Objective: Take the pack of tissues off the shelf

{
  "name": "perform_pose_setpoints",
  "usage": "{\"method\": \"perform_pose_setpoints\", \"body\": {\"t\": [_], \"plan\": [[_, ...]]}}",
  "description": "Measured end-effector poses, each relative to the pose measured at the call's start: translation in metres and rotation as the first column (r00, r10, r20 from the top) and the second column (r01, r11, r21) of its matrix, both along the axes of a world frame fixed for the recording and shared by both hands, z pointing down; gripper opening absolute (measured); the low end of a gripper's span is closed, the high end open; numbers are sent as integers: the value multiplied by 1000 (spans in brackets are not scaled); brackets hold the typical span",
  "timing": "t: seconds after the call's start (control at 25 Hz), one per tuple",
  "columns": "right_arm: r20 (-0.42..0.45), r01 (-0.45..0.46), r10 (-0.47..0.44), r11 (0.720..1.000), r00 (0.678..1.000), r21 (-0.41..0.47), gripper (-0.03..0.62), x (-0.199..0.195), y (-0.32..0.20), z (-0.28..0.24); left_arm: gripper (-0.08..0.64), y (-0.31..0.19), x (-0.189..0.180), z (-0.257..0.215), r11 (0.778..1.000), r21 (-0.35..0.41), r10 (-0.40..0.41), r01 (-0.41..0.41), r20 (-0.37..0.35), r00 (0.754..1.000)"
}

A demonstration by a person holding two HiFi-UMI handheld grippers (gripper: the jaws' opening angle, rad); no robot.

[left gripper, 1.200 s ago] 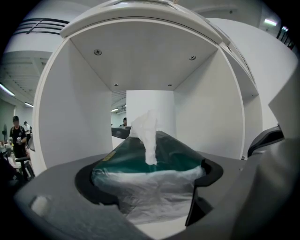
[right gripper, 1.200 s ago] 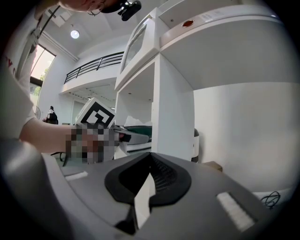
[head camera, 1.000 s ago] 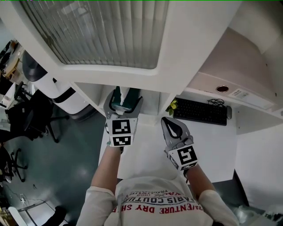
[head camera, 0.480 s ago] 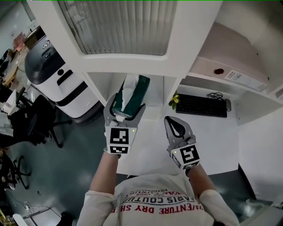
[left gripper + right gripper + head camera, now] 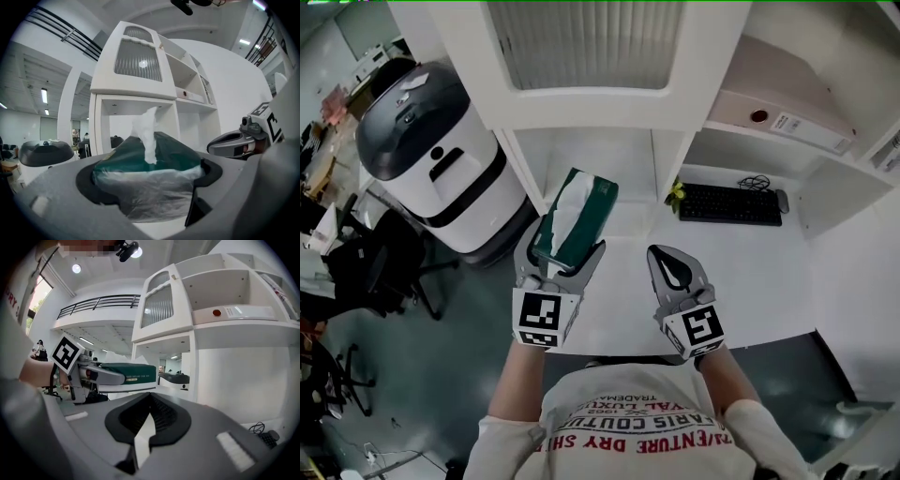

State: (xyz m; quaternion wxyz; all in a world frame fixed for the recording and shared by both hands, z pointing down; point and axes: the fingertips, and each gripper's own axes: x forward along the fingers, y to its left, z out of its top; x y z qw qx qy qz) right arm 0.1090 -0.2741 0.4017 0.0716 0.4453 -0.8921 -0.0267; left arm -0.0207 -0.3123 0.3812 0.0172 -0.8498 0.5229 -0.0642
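The pack of tissues is dark green with a clear plastic end and a white tissue sticking out of its top. My left gripper is shut on its near end and holds it in the air in front of the white shelf unit, outside the open compartment. In the left gripper view the pack fills the space between the wide-set jaws. My right gripper hangs to the right of the pack, shut and empty. From the right gripper view the pack shows side-on in the left gripper.
A black keyboard and a small yellow-green thing lie on the white desk to the right. A pale binder lies on an upper shelf. A white and black machine stands at left, with office chairs beyond it.
The left gripper has drawn the tissue pack back out of the shelf compartment toward me. The head view has tilted, so more of the shelf and machine shows. The right gripper has stayed shut.
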Motion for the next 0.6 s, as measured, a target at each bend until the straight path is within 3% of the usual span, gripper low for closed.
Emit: {"method": "perform_pose_setpoints", "body": {"t": [0.24,0.6], "plan": [[-16,56,-56,998,998,28,2,-17,34,-8,453,38,-10,11,997,-21,69,-70,-48,996],[52,61,-64,997,997,55,2,-20,58,-21,453,74,-23,2,993,7,117,-117,-93,989]]}}
